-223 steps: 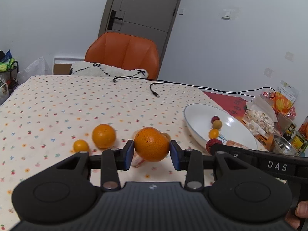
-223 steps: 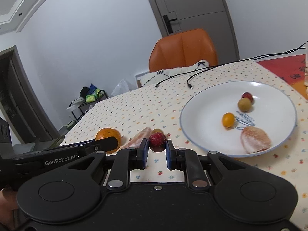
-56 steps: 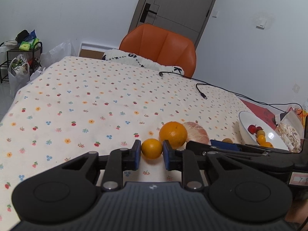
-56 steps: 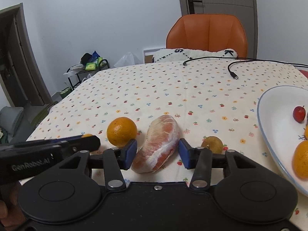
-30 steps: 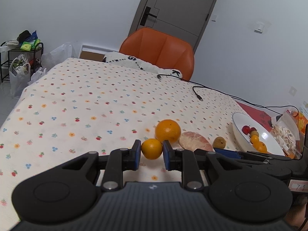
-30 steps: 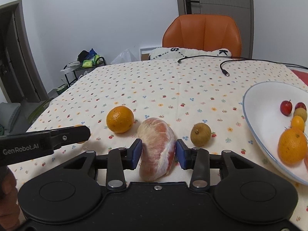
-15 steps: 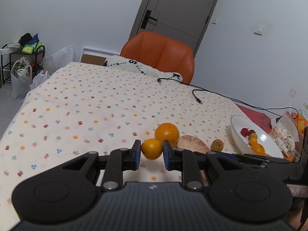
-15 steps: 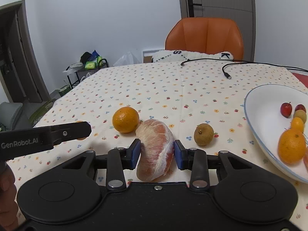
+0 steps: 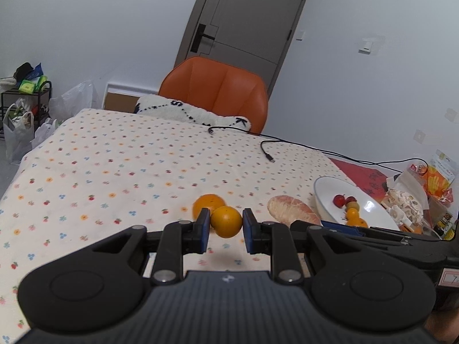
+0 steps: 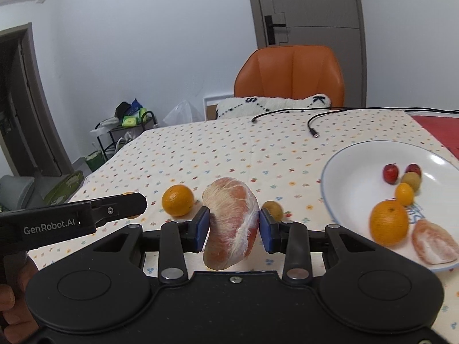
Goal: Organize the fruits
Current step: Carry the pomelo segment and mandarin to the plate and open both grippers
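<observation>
My left gripper [image 9: 225,219] is shut on a small orange [image 9: 226,225], held just above the flowered tablecloth [image 9: 120,172]. A bigger orange [image 9: 207,203] lies on the cloth right behind it. My right gripper [image 10: 233,224] is shut on a peeled pink pomelo segment [image 10: 231,229], also raised off the cloth. That segment [image 9: 291,210] also shows in the left wrist view. To the right stands a white plate [image 10: 352,177] with two red fruits, a yellow-green one, a small orange, a large orange [image 10: 388,226] and a pomelo piece [image 10: 434,245].
A small brownish fruit [image 10: 274,209] and an orange [image 10: 177,204] lie on the cloth left of the plate. A black cable [image 10: 312,132] crosses the far side. An orange chair [image 9: 215,91] with a white cushion stands behind the table. Snack bags [image 9: 407,203] crowd the right edge.
Both grippers have risen and swung right toward the plate, each keeping its fruit. The plate now looks nearer in both views.
</observation>
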{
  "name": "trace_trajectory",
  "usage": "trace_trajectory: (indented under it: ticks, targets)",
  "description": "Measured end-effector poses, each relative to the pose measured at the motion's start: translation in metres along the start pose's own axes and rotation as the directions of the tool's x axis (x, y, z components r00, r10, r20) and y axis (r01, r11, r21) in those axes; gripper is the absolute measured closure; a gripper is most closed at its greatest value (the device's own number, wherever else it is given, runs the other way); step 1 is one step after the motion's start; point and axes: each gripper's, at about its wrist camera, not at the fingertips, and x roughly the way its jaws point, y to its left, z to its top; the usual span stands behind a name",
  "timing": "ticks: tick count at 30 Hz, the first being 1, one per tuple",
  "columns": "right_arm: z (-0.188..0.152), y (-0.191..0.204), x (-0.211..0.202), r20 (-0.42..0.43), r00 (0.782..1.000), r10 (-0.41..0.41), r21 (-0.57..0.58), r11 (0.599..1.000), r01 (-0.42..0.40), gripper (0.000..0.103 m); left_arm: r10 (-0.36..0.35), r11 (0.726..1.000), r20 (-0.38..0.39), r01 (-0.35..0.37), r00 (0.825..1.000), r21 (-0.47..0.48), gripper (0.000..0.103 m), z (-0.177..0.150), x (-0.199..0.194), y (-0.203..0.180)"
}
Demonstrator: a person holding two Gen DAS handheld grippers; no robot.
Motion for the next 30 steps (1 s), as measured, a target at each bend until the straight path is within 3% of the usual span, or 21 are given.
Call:
trace_trajectory:
  ticks: [17,30]
  targets:
    - [-0.001,-0.035,-0.02,0.028,0.998,-0.053,0.058,0.997,0.051,0.068,-0.047,0.998,0.004,0.047,0.999,0.044,0.081,0.003,0.01,-0.033]
    - [-0.003,-0.075,-0.045,0.047,0.988,-0.146,0.092,0.986,0.141,0.068,-0.124,0.989,-0.003,0.124,0.992,0.079,0.081,0.003,0.026,-0.07]
